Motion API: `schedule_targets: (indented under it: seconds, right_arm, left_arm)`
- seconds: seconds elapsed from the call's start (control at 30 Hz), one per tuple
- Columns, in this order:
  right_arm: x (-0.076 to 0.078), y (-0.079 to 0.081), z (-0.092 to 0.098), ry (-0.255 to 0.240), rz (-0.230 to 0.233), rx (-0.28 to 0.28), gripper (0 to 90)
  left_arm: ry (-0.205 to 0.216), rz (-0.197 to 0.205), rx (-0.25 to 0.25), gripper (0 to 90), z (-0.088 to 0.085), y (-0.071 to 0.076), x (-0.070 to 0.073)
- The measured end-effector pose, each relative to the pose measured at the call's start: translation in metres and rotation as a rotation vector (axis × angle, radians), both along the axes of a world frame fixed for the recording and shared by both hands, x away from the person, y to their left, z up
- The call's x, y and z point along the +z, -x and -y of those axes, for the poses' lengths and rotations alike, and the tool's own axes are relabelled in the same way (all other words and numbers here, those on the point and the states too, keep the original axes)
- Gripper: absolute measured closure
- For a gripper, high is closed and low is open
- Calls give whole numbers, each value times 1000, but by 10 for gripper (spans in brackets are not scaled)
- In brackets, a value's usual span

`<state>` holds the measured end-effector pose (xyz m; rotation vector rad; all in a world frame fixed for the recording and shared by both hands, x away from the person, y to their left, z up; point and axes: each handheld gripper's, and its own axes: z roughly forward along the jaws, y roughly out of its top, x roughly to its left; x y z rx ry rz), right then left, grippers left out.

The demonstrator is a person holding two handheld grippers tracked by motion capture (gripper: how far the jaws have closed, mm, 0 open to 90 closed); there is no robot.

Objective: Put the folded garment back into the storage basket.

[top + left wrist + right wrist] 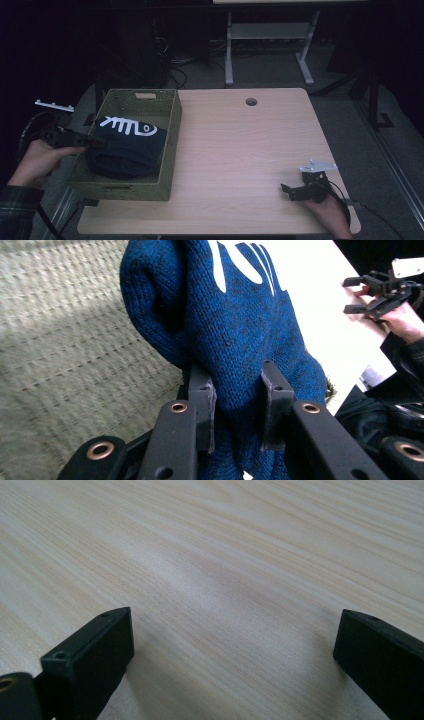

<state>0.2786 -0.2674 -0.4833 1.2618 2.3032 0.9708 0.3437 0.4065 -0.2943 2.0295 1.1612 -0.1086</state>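
Left tool (pixel 235 405) is clamped on a fold of the blue knit sweater (pixel 240 330); fabric bunches between the jaws, which stand part closed with pads pressing the knit. Sweater (pixel 127 145) sits folded inside the woven basket (pixel 172 145) at the table's left end, white fish-bone print up. Left hand (pixel 40 160) comes in over the basket's left wall.

Right tool (pixel 232 655) has its jaws wide apart, nothing between them, resting low over bare table (pixel 210 555) near the front right corner (pixel 305 189).

My read: this is the placing step. Sweater looks seated in the basket, grip not yet let go. Next move should be to spread the left jaws and back out over the wall without dragging the knit along; loose weave could snag on a pad. Right tool isn't needed.

Surface: light wood-grain table (pixel 240 150), one cable hole (pixel 251 102) near the far edge, otherwise bare. Room is dim; dark floor, white legs of another desk (pixel 230 50) behind, cables on the floor beyond the basket.
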Motion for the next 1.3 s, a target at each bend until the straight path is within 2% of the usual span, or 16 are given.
schedule_targets:
  seconds: [0.1, 0.17, 0.23, 0.27, 0.33, 0.5, 0.6, 0.73, 0.97, 1.3]
  right_arm:
    - [0, 0, 0, 0, 0, 0, 23]
    - [0, 0, 0, 0, 0, 0, 23]
    - [0, 0, 0, 0, 0, 0, 23]
    - [0, 0, 0, 0, 0, 0, 23]
    - [0, 0, 0, 0, 0, 0, 23]
    - [0, 0, 0, 0, 0, 0, 23]
    - [0, 0, 0, 0, 0, 0, 23]
    - [0, 0, 0, 0, 0, 0, 23]
    - [0, 0, 0, 1, 1, 0, 23]
    - [0, 0, 0, 2, 1, -2, 23]
  left_arm:
    - [5, -3, 2, 734, 0, -1, -2]
    - [-30, -13, 0, 733, -1, -4, -6]
    - [-42, -25, 6, 733, -1, -6, -11]
    - [-34, -37, 7, 734, 0, -8, -15]
    - [-60, -50, 6, 733, 1, -11, -21]
    - [-90, -63, 20, 732, 4, -19, -32]
    - [-136, -67, 23, 729, 6, -26, -39]
    - [-209, -58, 37, 718, 10, -31, -49]
    - [-254, -51, 58, 680, 8, -36, -59]
    - [-306, -34, 110, 521, 4, -38, -61]
